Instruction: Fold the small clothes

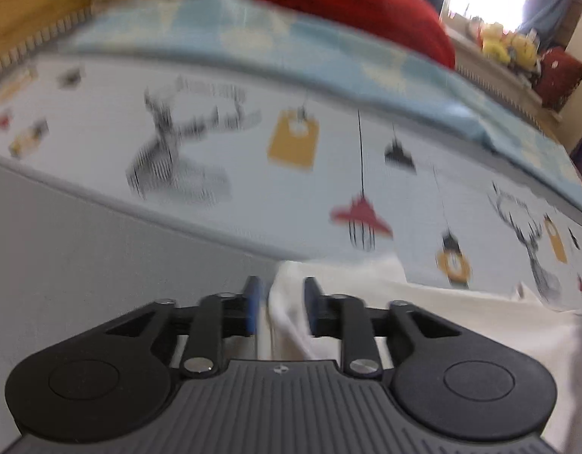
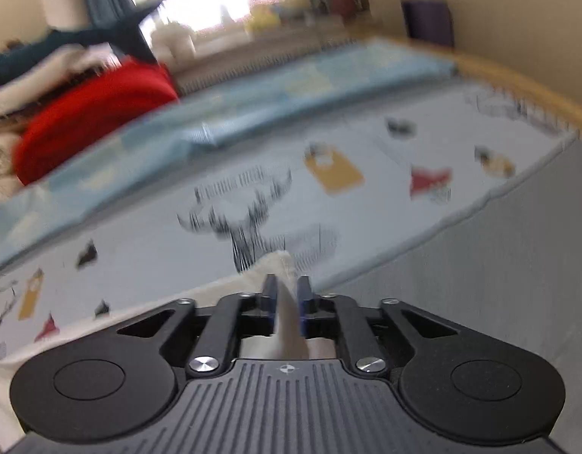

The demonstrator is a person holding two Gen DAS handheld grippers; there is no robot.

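Left wrist view: the left tool (image 1: 279,304) has its blue pads (image 1: 253,302) a little apart, with a fold of the white garment (image 1: 423,317) standing between them. The fold lies against the right-hand pad, while a slim gap shows at the left-hand one, so I cannot tell whether the cloth is truly gripped or only sits in the slot. From the tool the garment spreads toward 3 and 4 o'clock, its visible edge running roughly from 9 to 3 across the patterned bed sheet (image 1: 215,196). The sheet fills the field from 10 to 2 o'clock. Behind it, at 12, lie a light blue quilt (image 1: 253,41) and a red bundle (image 1: 359,3).

Right wrist view: the right tool (image 2: 286,299) is pinching a corner of the same white garment (image 2: 281,265), whose tip pokes out ahead at 12 o'clock. The rest of the cloth trails off toward 8 and 9 o'clock. So the garment seems to hang between the two tools, each at one end of an edge, neither clearly nearer. The coming fold likely turns on carrying that edge forward together, toward 12.

Count: one white garment, two tools, one red bundle, one blue quilt.
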